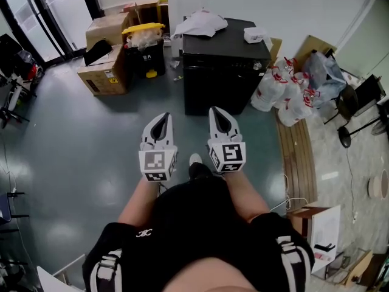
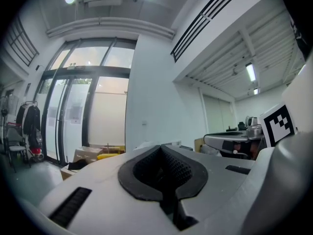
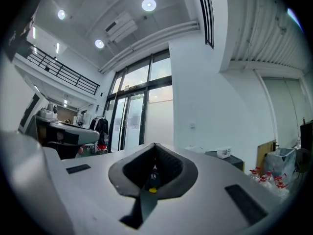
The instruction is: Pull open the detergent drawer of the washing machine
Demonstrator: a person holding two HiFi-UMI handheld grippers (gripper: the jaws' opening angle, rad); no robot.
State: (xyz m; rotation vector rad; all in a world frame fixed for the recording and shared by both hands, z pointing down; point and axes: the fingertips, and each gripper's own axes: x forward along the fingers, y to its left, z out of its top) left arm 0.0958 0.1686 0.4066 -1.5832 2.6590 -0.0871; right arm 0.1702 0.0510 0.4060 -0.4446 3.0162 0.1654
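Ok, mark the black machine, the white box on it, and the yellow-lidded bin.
black machine (image 1: 222, 87): head view, front face.
white box (image 1: 255, 34): head view, its top.
yellow-lidded bin (image 1: 146, 58): head view, dark front side.

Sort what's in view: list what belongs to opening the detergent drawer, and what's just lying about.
For the job:
- black machine ahead, probably the washer; its drawer is not visible
- left gripper and right gripper, both shut and empty

Lying about:
- white cloth and small white box on the machine
- cardboard boxes
- yellow-lidded bin
- white bags
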